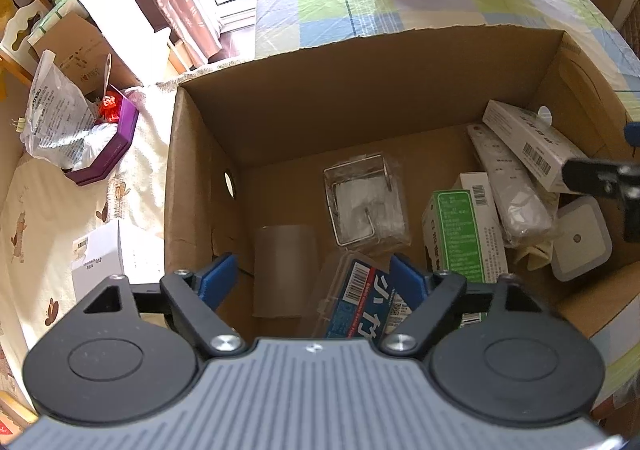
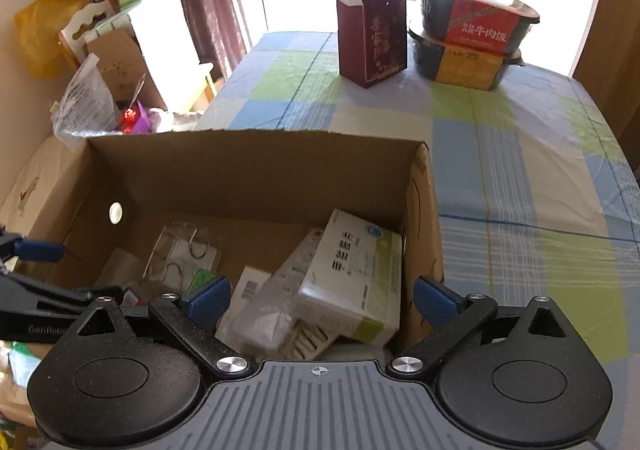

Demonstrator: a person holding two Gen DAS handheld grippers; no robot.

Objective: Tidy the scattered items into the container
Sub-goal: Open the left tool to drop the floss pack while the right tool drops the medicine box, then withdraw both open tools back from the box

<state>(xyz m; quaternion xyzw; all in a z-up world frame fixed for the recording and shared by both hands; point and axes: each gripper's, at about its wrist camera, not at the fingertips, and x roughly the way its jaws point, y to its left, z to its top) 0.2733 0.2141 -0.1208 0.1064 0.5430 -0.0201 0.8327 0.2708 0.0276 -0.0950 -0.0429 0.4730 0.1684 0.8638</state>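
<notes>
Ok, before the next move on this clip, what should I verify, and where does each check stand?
1. Left tool open and holding nothing: ok.
2. Right tool open and holding nothing: ok.
3. Cardboard box upright with its top open: ok.
4. Items such as the green box and clear roll lie inside: ok.
5. Maroon carton on the checked tablecloth outside the box; whether it counts as scattered: cannot tell.

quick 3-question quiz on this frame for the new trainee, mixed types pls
1. True or false: the left gripper is shut on an item.
2. The dark red carton stands: A) in the box, B) on the table beyond it, C) on the floor.
3. What colour are the gripper pads?

Key: 1 false, both grippers are open and empty; 2 B; 3 blue.
</notes>
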